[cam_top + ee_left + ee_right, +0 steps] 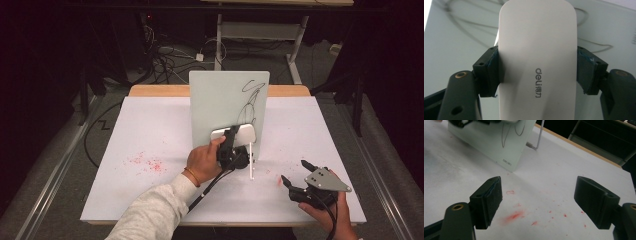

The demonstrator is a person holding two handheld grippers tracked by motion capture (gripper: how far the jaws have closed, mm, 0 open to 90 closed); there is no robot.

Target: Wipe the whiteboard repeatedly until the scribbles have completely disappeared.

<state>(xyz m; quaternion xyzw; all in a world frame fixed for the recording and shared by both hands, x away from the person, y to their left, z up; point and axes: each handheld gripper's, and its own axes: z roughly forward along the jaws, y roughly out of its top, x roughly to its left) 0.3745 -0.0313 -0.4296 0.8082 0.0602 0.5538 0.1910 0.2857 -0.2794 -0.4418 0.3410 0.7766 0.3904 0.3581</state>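
We clamp the left gripper (233, 142) on the eraser (537, 57) against the whiteboard (220, 100) (scribbled) for wiping; right gripper (295, 176) rests apart, near.

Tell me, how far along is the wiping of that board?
Barely begun, by the look of it. Done: the left gripper is shut on the white eraser, as its own view shows. In hand: the eraser is against the lower part of the board. Left: black scribbles remain above the eraser, seemingly unwiped. The right gripper waits open over the table.
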